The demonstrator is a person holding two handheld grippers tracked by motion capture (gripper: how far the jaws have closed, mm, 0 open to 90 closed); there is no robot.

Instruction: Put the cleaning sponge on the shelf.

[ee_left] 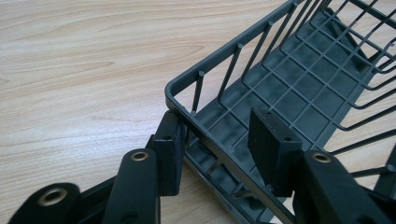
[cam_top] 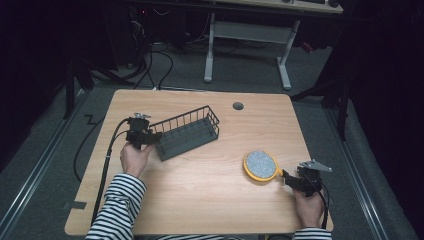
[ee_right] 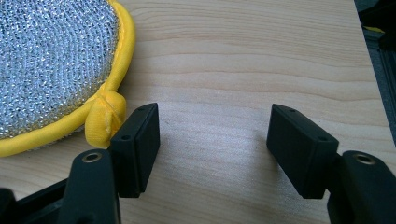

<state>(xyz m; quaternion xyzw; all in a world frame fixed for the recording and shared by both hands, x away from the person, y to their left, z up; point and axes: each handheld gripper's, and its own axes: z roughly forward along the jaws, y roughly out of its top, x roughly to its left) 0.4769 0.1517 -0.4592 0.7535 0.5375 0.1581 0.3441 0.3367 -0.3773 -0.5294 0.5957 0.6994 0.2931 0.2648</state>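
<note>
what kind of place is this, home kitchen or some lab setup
Likely a lab or recording workspace, not a kitchen: a bare wooden table on grey carpet, loose cables on the floor, and another desk's white legs behind. The surroundings are dark.

A lab or recording workspace: a light wood desk [cam_top: 200,200] with a cable grommet [cam_top: 238,106] stands on grey carpet [cam_top: 240,75], ringed by dark curtained walls; loose cables [cam_top: 150,65] trail on the floor, and a second, white-legged desk [cam_top: 250,35] (partly cropped) stands behind
</note>
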